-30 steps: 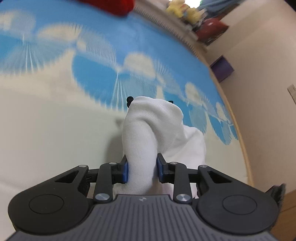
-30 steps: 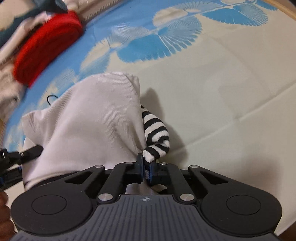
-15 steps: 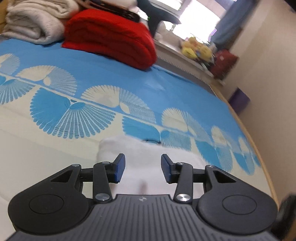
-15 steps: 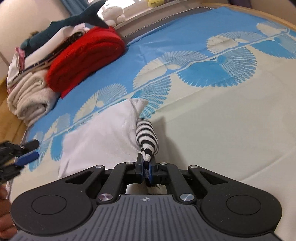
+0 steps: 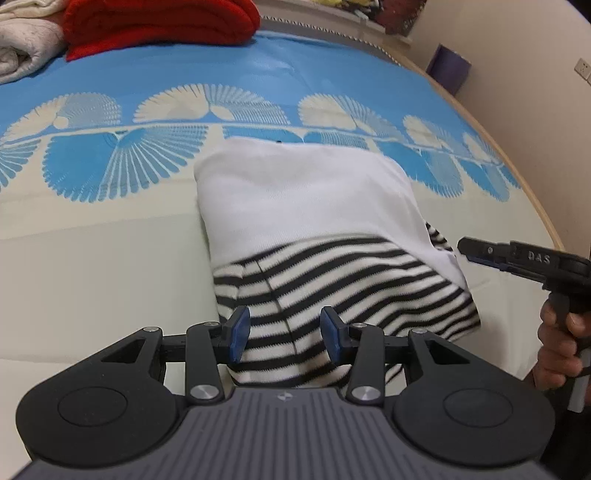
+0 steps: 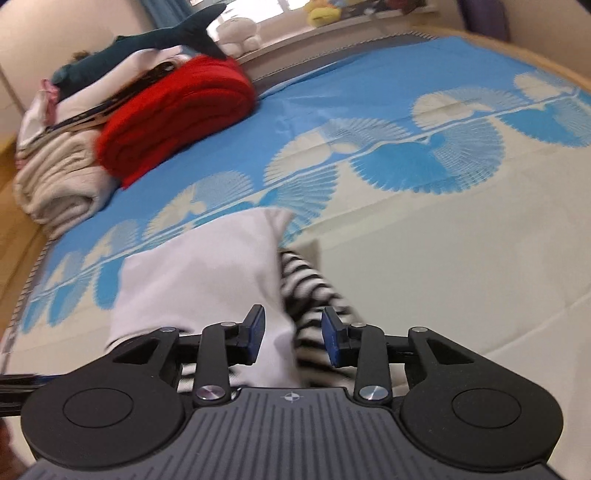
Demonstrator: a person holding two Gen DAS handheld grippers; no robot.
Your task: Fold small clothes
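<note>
A bed with a blue-and-cream fan-print sheet (image 5: 110,229) carries a folded white garment with black-and-white stripes (image 5: 306,206) near its front edge. A red folded blanket (image 6: 173,114) lies well behind. The left hand-held gripper (image 5: 284,334) hangs released over the stripes; the right hand-held gripper (image 6: 293,334) is opening, gripping nothing.

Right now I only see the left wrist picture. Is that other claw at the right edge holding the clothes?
Observer: No. In the right wrist view, the right gripper has its jaws opening. The striped sleeve lies between the pads, not pinched.
Operator: What's above the red blanket?
Observer: A dark plush shark lies on top of that stack. Your view cuts it off.
Operator: Anything else up there?
Observer: A white plush toy, just right of the shark's tail.
</note>
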